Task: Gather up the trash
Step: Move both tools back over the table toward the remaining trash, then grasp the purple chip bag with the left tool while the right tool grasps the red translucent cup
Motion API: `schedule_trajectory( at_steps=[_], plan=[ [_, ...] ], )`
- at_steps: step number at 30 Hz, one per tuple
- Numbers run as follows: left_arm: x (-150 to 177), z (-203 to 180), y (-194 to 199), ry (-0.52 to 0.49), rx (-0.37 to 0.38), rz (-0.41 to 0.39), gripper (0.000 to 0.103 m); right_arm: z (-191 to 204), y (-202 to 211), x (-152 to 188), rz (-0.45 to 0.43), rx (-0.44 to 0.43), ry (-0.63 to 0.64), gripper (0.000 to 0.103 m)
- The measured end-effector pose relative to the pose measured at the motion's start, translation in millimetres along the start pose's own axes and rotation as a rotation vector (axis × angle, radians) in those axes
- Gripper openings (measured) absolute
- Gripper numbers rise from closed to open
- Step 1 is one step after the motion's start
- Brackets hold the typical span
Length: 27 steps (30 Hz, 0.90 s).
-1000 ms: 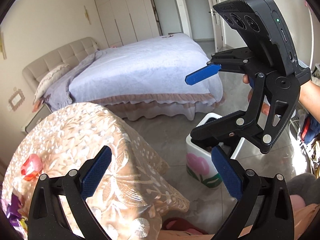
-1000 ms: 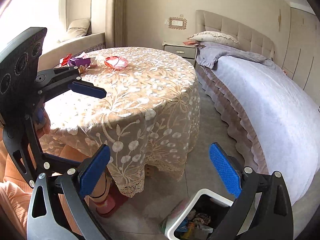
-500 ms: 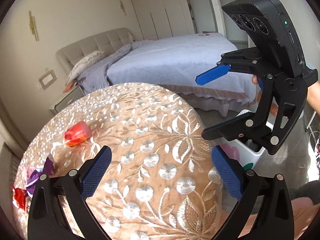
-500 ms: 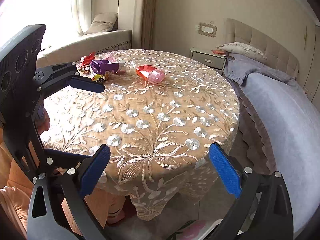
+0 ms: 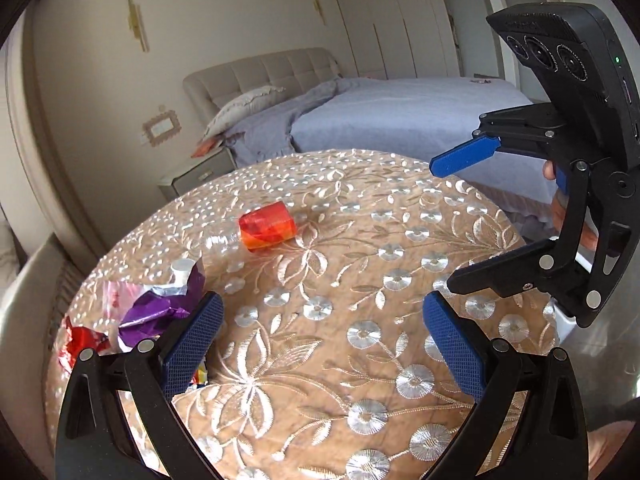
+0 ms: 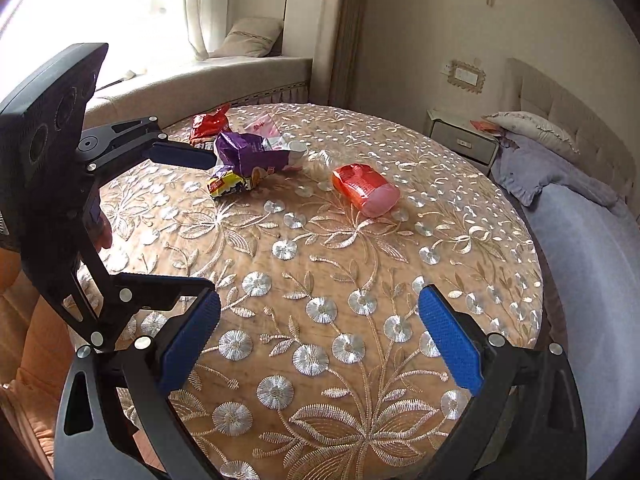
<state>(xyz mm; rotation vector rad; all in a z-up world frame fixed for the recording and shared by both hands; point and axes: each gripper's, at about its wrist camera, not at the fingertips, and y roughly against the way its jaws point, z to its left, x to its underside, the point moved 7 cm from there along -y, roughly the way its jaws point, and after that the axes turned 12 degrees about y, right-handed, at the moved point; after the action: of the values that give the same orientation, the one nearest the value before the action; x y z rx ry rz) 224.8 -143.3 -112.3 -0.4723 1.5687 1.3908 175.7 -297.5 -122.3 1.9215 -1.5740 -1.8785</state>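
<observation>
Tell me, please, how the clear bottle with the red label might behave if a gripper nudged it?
The bottle lies on its side on the tablecloth, so it would probably roll. It looks empty, likely light, and thin plastic may dent when squeezed.

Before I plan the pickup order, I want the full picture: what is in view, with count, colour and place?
plastic bottle: 1, clear with red label, lying mid-table
purple wrapper: 1, purple, far-left pile
red wrapper: 1, red, behind the purple one
yellow wrapper: 1, yellow, front of pile
pink-white bag: 1, in pile
round table: 1, tan embroidered cloth
bed: 1, lavender cover, beyond table
nightstand: 1, grey, beside bed
left gripper: open, empty
right gripper: open, empty
</observation>
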Motion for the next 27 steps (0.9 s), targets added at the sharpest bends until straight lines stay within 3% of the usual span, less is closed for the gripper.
schedule_trajectory(
  at_steps=[12, 17, 27],
  plan=[
    [-5, 81, -16, 0.081, -0.165, -0.011, 0.098, -19, -60, -29, 0.025, -0.03, 0.03, 0.098],
    [-4, 116, -28, 0.148, -0.178, 0.022, 0.098, -40, -89, -38, 0.043, -0.033, 0.018, 0.098],
    [-1, 146, -61, 0.163, -0.164, 0.124, 0.098, -78, -145, -58, 0.116, -0.075, 0.076, 0.098]
  ],
)
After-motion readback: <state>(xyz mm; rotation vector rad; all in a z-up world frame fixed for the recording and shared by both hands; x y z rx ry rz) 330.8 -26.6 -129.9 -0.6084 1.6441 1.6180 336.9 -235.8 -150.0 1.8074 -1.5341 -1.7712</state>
